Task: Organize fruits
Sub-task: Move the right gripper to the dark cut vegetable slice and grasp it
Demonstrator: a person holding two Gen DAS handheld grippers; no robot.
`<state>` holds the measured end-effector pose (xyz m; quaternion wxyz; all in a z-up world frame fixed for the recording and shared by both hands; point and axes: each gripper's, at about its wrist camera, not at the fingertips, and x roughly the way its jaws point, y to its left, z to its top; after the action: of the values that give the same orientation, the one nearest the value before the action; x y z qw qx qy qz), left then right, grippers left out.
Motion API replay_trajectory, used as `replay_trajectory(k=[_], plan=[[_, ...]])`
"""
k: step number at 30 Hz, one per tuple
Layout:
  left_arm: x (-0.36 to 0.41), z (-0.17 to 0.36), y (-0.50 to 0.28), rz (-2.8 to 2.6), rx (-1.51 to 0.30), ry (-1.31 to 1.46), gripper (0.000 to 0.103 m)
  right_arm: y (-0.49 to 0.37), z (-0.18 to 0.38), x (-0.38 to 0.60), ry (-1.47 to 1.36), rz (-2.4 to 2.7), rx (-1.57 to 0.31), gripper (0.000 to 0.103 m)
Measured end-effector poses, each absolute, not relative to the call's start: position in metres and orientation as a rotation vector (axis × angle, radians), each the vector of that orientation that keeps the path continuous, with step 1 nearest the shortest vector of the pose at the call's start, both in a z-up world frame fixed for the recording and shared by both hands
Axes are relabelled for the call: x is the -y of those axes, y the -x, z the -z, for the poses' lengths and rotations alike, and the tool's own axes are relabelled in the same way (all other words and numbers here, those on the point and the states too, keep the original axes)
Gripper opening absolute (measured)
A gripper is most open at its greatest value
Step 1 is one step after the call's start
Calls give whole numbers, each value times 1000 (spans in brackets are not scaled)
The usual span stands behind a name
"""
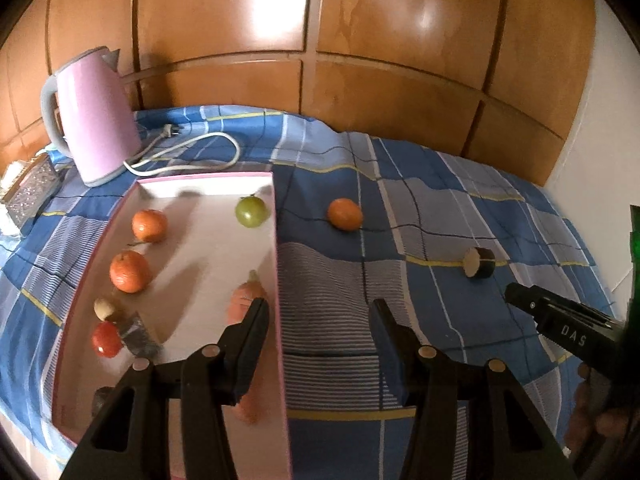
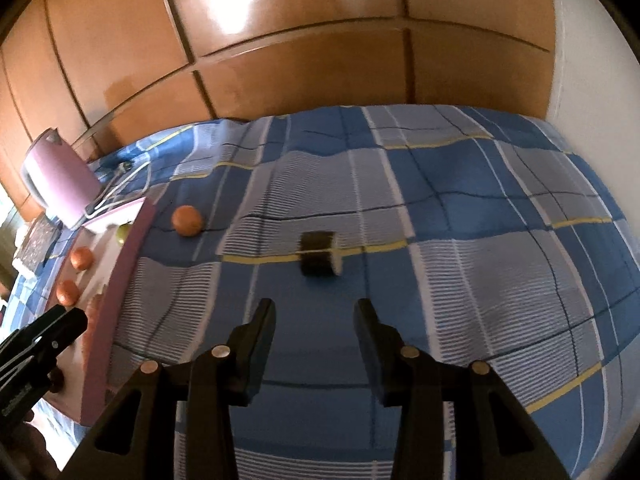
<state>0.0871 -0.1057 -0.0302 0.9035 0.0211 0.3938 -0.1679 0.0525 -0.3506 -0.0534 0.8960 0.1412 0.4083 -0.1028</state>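
Observation:
A pink-rimmed white box (image 1: 280,272) lies on the blue plaid cloth (image 1: 440,208). It holds two oranges (image 1: 149,225) (image 1: 129,271), a green fruit (image 1: 251,210), a carrot (image 1: 245,300), a red tomato (image 1: 105,339) and a small pale piece (image 1: 105,309). One orange (image 1: 345,213) (image 2: 186,220) and a dark cut eggplant piece (image 1: 478,262) (image 2: 318,253) lie on the cloth outside it. My left gripper (image 1: 318,312) is open and empty, straddling the box's right wall. My right gripper (image 2: 316,312) is open and empty, just short of the eggplant piece.
A pink kettle (image 1: 94,120) with its white cord (image 1: 188,152) stands behind the box. A glittery box (image 1: 28,188) sits at far left. Wooden panels (image 1: 320,40) back the table. A white wall (image 2: 592,60) is at right.

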Motion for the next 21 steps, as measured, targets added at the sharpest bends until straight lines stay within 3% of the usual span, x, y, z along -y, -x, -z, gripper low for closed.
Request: replay_trajectory(k=[21], plan=[[125, 40, -97, 361, -844, -66, 53, -95, 69, 357, -254, 223, -893, 42]])
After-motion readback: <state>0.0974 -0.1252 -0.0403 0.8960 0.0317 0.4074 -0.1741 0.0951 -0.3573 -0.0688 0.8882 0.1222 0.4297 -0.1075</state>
